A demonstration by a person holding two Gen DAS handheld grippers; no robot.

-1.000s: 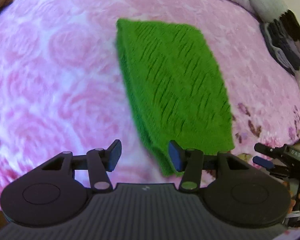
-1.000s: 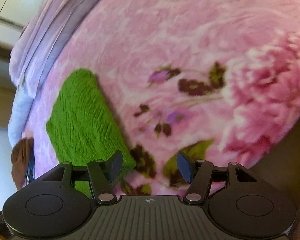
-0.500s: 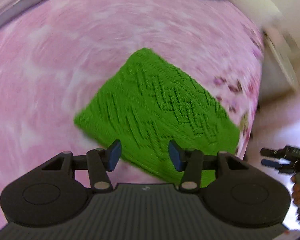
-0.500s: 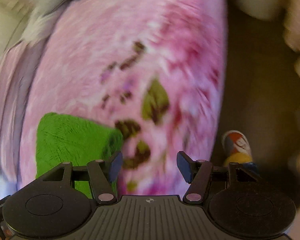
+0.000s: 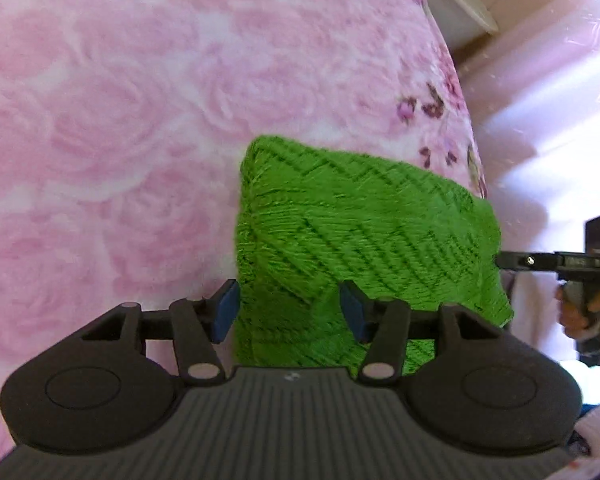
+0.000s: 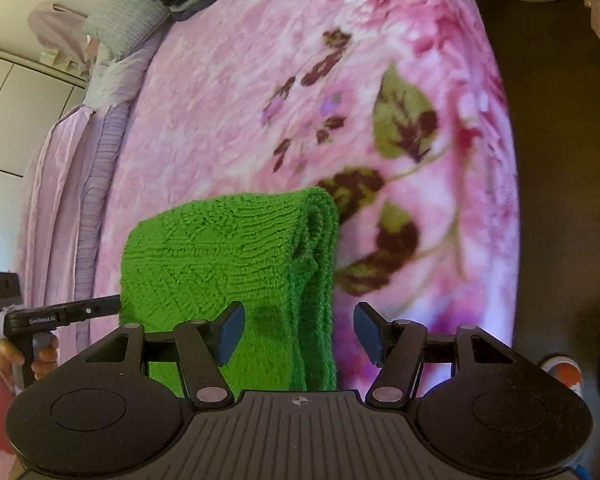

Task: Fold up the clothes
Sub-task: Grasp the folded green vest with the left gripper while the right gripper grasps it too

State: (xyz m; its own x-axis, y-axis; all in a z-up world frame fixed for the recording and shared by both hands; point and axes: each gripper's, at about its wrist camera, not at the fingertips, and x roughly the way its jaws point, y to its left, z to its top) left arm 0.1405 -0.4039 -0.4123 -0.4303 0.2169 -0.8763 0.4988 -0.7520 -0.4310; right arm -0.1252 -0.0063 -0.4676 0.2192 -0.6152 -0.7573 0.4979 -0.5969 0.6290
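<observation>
A: Folded green knit (image 5: 352,236) on pink floral blanket (image 5: 120,120), near its 3 o'clock edge?

B: Yes. Left gripper (image 5: 288,312) opening astride one corner (unpinched); right gripper (image 6: 298,332) agape over another.

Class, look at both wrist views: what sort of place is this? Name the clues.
Most likely a bedroom. A pink floral blanket covers what looks like a bed, pillows are heaped at its far end, and a folded green knit garment lies on top.
</observation>
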